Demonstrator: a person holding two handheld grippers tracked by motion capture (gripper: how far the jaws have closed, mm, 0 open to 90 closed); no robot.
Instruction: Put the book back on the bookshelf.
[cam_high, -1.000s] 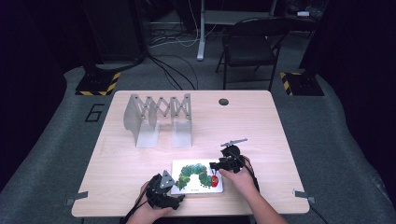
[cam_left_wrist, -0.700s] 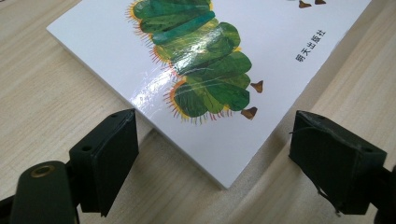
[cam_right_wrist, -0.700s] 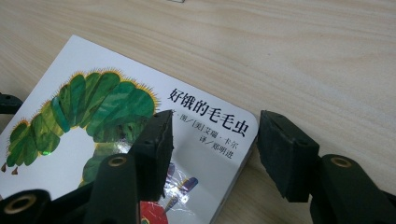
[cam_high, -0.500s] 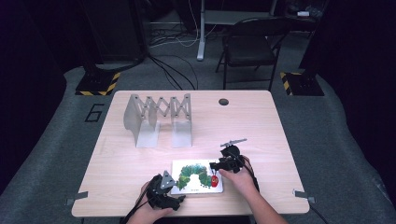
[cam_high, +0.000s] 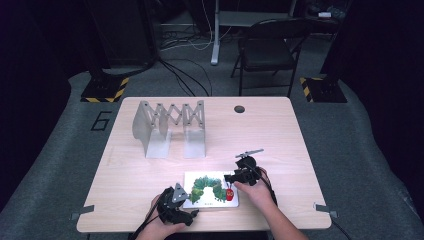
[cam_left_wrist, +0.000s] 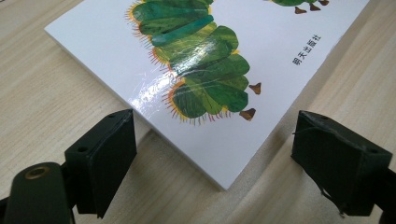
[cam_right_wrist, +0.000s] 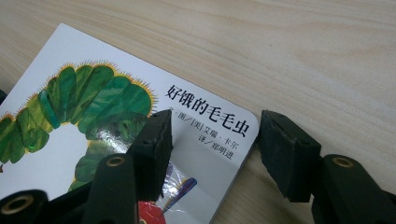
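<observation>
The caterpillar picture book (cam_high: 211, 189) is straddled at opposite corners by the left gripper (cam_left_wrist: 219, 154), wide open, and the right gripper (cam_right_wrist: 215, 149), its jaws just opened further, neither gripping; closure is judged next.

Book (cam_right_wrist: 93, 116) cover reads "好饿的毛毛虫"; floor (cam_high: 70, 150) bears a "6"

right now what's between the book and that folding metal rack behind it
Nothing: in the high view only bare table lies between the book and the metal rack; both grippers sit at the book's near corners.
</observation>
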